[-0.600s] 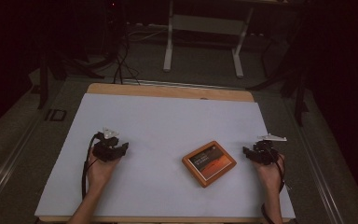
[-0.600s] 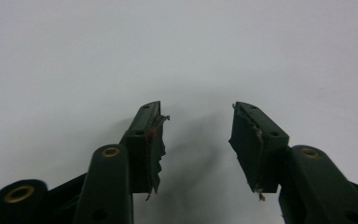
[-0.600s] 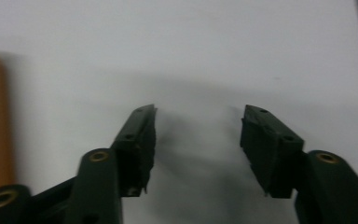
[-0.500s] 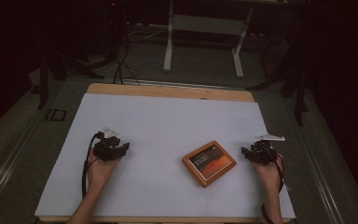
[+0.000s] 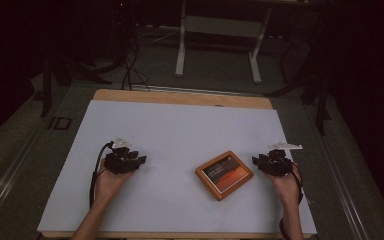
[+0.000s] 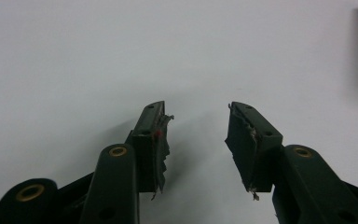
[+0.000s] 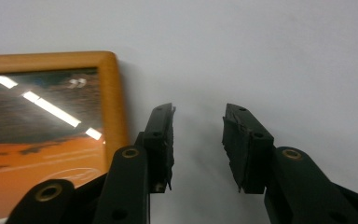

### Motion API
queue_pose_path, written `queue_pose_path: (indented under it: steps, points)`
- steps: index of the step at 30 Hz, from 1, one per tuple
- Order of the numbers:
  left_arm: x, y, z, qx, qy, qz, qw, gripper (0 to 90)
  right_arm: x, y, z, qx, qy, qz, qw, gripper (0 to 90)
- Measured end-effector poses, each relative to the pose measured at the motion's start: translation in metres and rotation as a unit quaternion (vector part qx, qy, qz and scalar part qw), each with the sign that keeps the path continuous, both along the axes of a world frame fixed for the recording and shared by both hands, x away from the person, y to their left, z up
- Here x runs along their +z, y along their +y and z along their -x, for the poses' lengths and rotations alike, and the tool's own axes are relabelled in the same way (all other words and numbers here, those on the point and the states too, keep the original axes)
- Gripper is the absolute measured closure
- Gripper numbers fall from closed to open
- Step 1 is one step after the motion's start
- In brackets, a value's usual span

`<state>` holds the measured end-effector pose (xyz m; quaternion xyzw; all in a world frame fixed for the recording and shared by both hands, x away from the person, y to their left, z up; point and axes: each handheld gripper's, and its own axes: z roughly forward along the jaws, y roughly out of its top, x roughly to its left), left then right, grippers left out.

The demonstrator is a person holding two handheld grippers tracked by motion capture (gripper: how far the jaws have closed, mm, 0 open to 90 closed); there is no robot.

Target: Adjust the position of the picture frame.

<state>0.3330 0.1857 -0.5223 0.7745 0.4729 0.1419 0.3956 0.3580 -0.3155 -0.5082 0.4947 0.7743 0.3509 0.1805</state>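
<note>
Just resting on the table (image 5: 180, 125) — right gripper (image 5: 271, 164), fingers spread and empty, at 3 o'clock of the framed picture (image 5: 225, 174), seemingly poised to grasp; left gripper (image 5: 125, 162) likewise released, well apart.

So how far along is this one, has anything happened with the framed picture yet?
Nothing looks done yet: the framed picture lies flat on the white table, untouched. In hand: the right tool sits just beside the frame's edge, jaws open with only bare table between them. The left tool rests open well away on the other side. Gripping and moving the frame is all left.
</note>
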Motion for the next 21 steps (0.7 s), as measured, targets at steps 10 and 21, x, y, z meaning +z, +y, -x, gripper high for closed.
queue_pose_path:
  steps: [10,21]
  points:
    - [0.016,-0.016,0.011,-0.059,-0.013,0.025,0.9979,62.7,0.012,0.019,0.010,0.056,-0.007,0.011,0.9984,66.0]
    - [0.028,-0.042,0.026,-0.118,-0.026,0.048,0.9915,89.3,0.003,0.029,0.018,0.057,-0.035,0.016,0.9976,89.7]
